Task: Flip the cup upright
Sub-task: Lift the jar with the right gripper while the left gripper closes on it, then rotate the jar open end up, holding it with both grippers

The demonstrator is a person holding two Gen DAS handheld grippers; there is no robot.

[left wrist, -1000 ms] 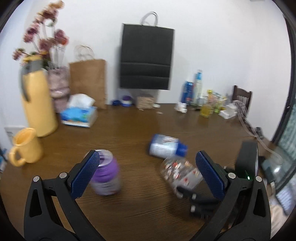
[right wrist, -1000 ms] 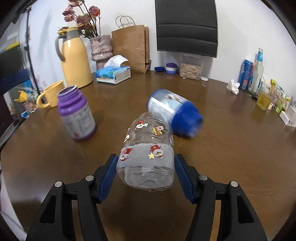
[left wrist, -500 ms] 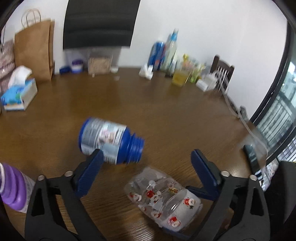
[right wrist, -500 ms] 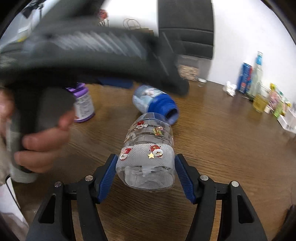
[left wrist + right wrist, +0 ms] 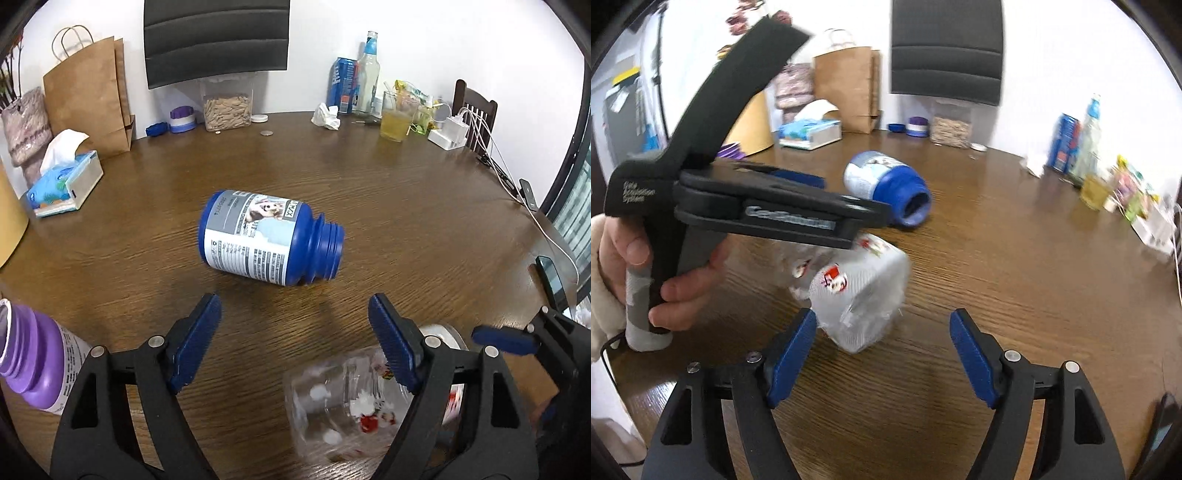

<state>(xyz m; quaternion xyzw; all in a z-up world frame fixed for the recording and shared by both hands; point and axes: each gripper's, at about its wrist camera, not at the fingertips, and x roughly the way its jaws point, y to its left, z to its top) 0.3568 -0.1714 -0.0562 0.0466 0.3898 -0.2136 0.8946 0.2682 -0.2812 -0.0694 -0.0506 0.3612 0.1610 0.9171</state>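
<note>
Fingers (image 5: 195, 347) spread over brown wooden table (image 5: 406, 206), white wall (image 5: 424, 44) behind

Cup (image 5: 857, 291) lies tipped on table (image 5: 406, 229), before the bottle (image 5: 267, 238); tissue box (image 5: 64, 184) far left.

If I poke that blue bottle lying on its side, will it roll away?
Probably. The blue plastic bottle lies on its round side on the smooth wooden table, so it may roll. It has no cap and looks empty, so it is likely light.
</note>
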